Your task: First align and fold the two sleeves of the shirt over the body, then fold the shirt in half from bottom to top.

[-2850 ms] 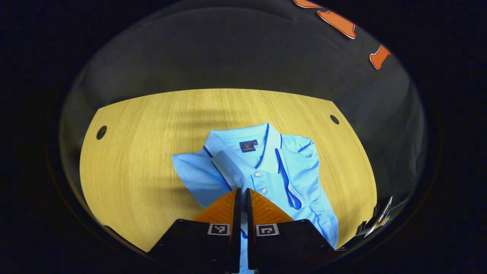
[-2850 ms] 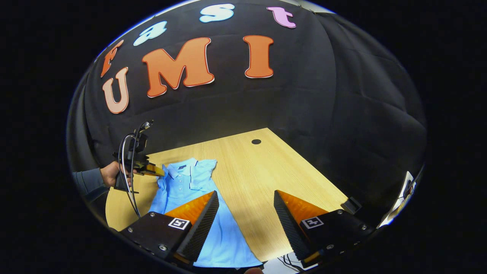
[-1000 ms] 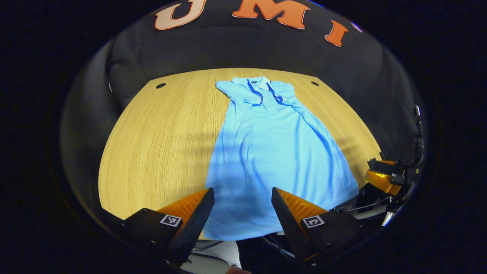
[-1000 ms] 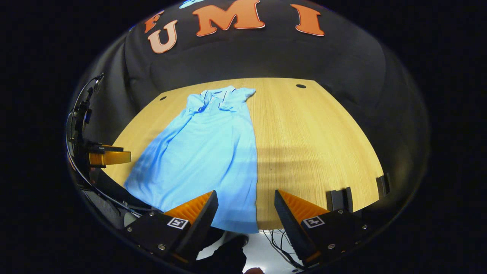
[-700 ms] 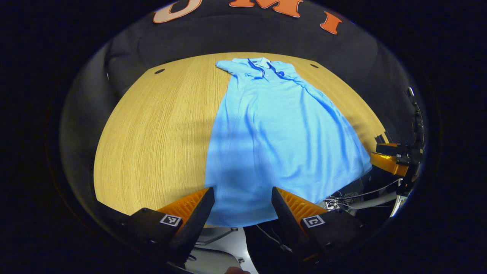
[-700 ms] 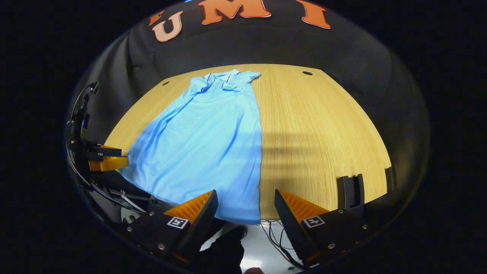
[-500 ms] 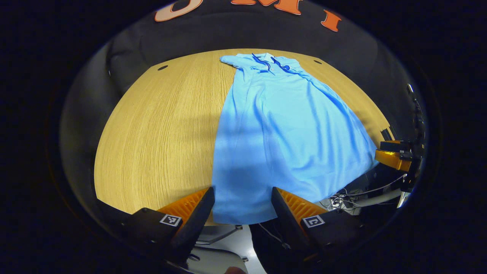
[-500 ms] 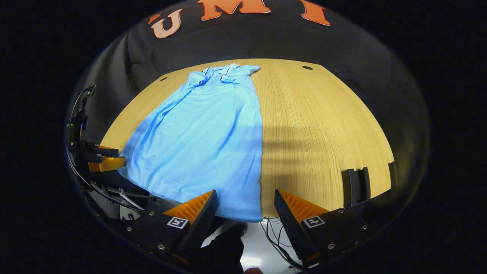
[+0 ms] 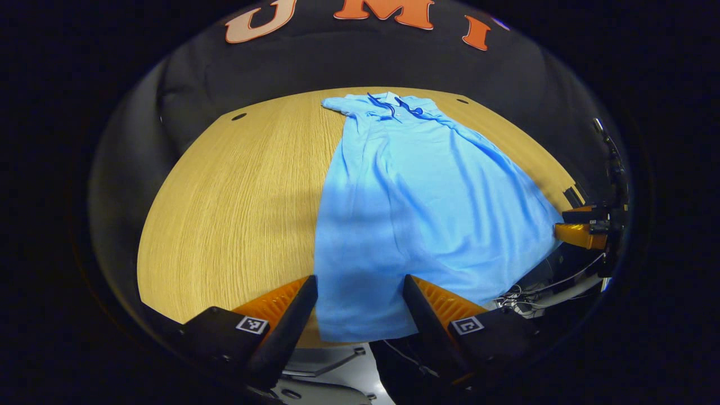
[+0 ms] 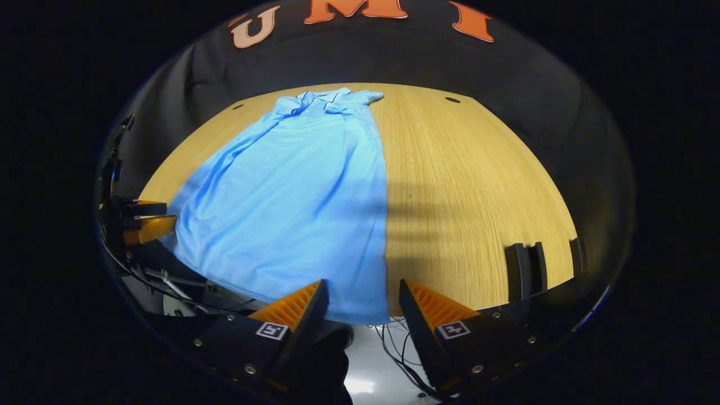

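- Left gripper (image 9: 360, 292) sits at the table's near edge, fingers spread apart, the shirt's (image 9: 416, 208) hem corner lying between them, nothing pinched.
- Right gripper (image 10: 363, 295) is likewise released at the near edge, its fingers straddling the hem's other corner; the shirt (image 10: 298, 191) is not squeezed.
- Shirt lies flat and lengthwise on the table (image 9: 236, 197), hem hanging just over the near edge, collar by the far edge, both sleeves already folded in over the body.
- Left gripper view has bare wood to the left of the shirt and the right gripper (image 9: 582, 228) at the right rim beside the hem; its fingers are seen side-on, so their spread cannot be told from there.
- Right gripper view has the table's (image 10: 478, 185) bare stretch on the right, with black clips (image 10: 526, 270) on the near edge, plus the left gripper (image 10: 143, 222) at the left rim just beside the hem.
- Both views catch cables (image 10: 394, 337) and pale floor below the near edge.
- Against 2.9 s ago: the left gripper was then clenched up at the collar and the sleeve; now it is back at the hem and opened.
- Over the last second the hem has slid a little nearer both sets of fingers; the shirt itself has not shifted.
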The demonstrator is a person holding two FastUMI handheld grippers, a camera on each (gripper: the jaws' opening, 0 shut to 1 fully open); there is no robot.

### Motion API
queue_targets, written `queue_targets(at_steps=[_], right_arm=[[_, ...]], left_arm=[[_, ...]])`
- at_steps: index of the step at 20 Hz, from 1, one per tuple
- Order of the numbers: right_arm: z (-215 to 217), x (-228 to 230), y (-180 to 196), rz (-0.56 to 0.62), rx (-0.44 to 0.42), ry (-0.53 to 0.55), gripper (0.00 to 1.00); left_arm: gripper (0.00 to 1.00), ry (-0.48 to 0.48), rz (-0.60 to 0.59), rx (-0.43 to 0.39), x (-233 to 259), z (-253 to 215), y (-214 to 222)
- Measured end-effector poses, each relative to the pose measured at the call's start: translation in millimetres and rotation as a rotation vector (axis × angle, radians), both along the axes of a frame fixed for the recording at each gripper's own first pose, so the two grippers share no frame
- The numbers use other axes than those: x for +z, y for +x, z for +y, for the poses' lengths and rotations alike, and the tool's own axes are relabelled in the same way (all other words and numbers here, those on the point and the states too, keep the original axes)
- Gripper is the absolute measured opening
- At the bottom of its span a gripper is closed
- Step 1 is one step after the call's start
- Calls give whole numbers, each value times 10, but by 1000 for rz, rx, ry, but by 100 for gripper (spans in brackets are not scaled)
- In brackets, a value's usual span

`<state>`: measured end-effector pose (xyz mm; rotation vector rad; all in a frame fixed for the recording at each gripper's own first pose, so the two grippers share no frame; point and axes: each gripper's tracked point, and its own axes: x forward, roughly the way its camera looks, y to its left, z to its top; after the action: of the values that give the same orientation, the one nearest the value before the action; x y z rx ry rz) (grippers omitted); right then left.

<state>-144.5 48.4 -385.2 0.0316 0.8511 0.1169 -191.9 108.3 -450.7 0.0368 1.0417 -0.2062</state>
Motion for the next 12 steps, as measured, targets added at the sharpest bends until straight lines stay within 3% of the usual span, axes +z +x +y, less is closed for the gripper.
queue_targets(at_steps=[1, 2, 3, 4, 5, 6, 8, 9, 12], right_arm=[[34, -10, 11, 4, 10, 1, 70], [62, -3, 13, 6, 18, -2, 65], [76, -1, 35, 7, 18, -3, 51], [91, -9, 51, 4, 12, 0, 40], [89, 12, 55, 4, 0, 5, 23], [95, 9, 61, 4, -4, 15, 16], [103, 4, 68, 11, -18, 45, 7], [95, 1, 70, 18, -28, 65, 2], [91, 14, 72, 44, -32, 102, 1]], left_arm=[[100, 0, 0, 16, -8, -15, 5], [100, -2, -5, 21, -2, -41, -14], [98, 0, -9, 30, 9, -83, -19], [76, -1, -9, 33, 7, -127, -45], [67, 1, -3, 36, 30, -181, -55], [45, -1, 9, 41, 44, -247, -83], [15, 23, 37, 61, 58, -280, -94], [13, 24, 39, 64, 49, -312, -79], [7, 26, 51, 61, 64, -392, -55]])
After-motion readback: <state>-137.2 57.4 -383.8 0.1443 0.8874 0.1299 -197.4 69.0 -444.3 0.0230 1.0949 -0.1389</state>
